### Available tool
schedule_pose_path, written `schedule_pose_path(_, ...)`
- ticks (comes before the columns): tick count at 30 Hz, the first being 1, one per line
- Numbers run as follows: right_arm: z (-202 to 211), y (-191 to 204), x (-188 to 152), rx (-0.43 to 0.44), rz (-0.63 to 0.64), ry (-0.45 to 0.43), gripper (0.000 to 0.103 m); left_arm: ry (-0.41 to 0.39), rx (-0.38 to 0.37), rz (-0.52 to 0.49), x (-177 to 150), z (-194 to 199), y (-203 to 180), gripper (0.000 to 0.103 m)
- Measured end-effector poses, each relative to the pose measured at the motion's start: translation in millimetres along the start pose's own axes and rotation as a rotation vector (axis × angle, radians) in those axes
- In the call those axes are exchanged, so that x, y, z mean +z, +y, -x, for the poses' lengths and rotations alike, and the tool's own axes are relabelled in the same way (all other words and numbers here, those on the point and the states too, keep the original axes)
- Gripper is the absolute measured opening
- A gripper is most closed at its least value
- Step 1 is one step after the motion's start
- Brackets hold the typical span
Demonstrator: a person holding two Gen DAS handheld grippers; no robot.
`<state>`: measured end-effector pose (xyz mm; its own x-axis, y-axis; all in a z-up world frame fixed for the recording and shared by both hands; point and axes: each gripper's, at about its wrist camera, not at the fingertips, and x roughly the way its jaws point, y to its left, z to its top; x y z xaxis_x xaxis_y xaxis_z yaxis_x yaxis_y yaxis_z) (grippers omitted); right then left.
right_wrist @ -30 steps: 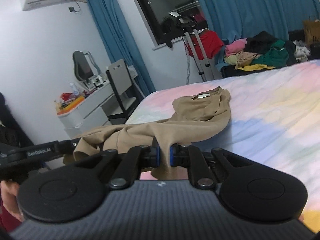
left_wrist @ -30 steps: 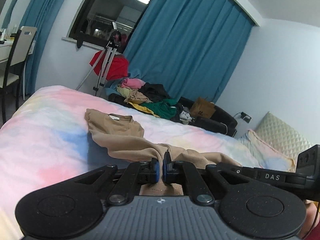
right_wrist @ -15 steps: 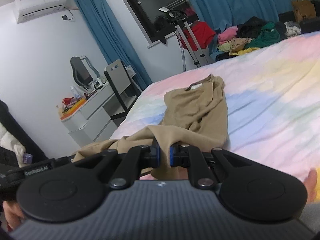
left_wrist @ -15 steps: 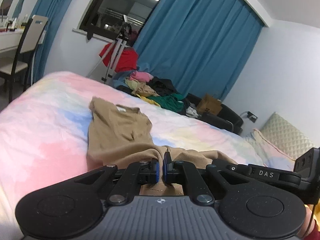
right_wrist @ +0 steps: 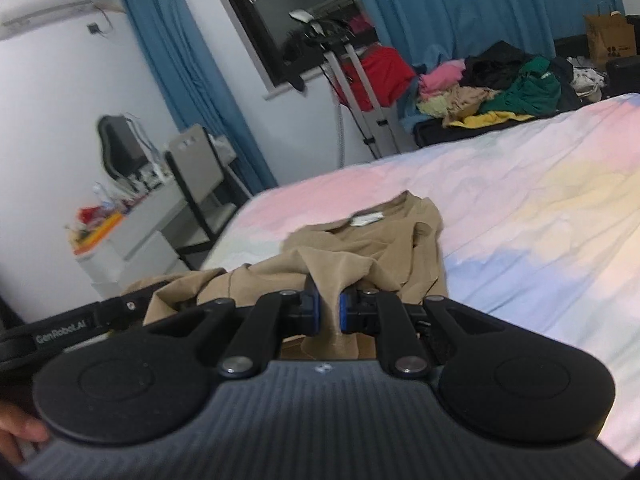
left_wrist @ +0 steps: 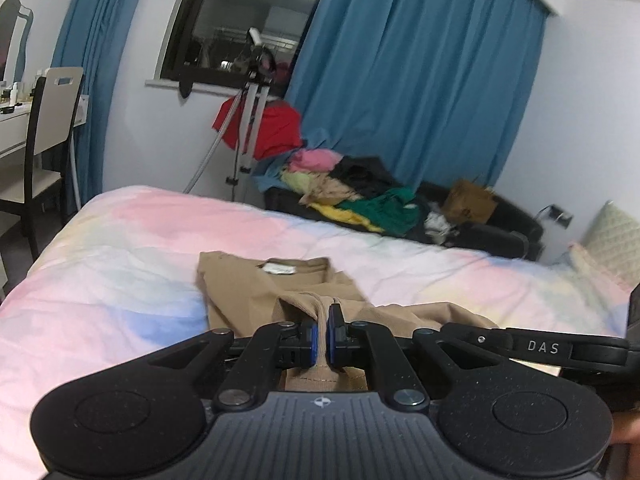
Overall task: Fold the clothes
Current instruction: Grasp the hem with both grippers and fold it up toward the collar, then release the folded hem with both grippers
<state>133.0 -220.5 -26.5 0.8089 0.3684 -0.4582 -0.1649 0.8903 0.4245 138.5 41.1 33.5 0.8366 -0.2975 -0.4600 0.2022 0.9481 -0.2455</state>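
Both grippers have carried the tan shirt's (left_wrist: 240, 292) near hem fwd toward its collar, so the garment now lies shorter on the pastel bed (left_wrist: 120, 248). Left gripper (left_wrist: 322, 334) and right gripper (right_wrist: 329, 312) are each clamped on a bunch of tan fabric. Collar w/ white label points to the bed's far edge; clothes pile (left_wrist: 360, 200) beyond.

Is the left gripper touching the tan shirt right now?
Touching. The left wrist view shows the left gripper shut on a bunched fold of the tan shirt, the cloth pinched between its blue pads and running out onto the bed.
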Motion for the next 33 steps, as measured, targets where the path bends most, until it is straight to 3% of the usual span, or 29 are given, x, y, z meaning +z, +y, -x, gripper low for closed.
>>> schedule_pose_path(11,-135,-46,-33,-0.131,0.043,0.177,0.013,0.224,0.099,0.051,-54,-158,59,0.009)
schedule_pose_path(15,-156,-55,-43,-0.14,0.049,0.211,0.014,0.251,0.112,0.03,-60,-181,64,0.012)
schedule_pose_path(20,-152,-47,-44,-0.144,0.087,0.199,0.017,0.234,0.119,0.029,-57,-176,62,0.014)
schedule_pose_path(22,-147,-45,-42,-0.141,0.09,0.193,0.023,0.214,0.115,0.033,-56,-167,59,0.026)
schedule_pose_path(24,-140,-42,-41,-0.127,0.088,0.189,0.043,0.183,0.132,0.013,-55,-151,49,0.052)
schedule_pose_path(26,-127,-37,-40,-0.137,0.087,0.16,0.077,0.148,0.16,-0.02,-54,-134,41,0.062)
schedule_pose_path(28,-111,-30,-39,-0.146,0.113,0.113,0.081,0.115,0.161,-0.043,-50,-116,35,0.068)
schedule_pose_path(30,-93,-23,-38,-0.153,0.134,0.073,0.082,0.069,0.159,-0.033,-45,-94,32,0.083)
schedule_pose_path(33,-66,-17,-38,-0.161,0.122,0.017,0.082,-0.011,0.157,-0.036,-40,-59,26,0.089)
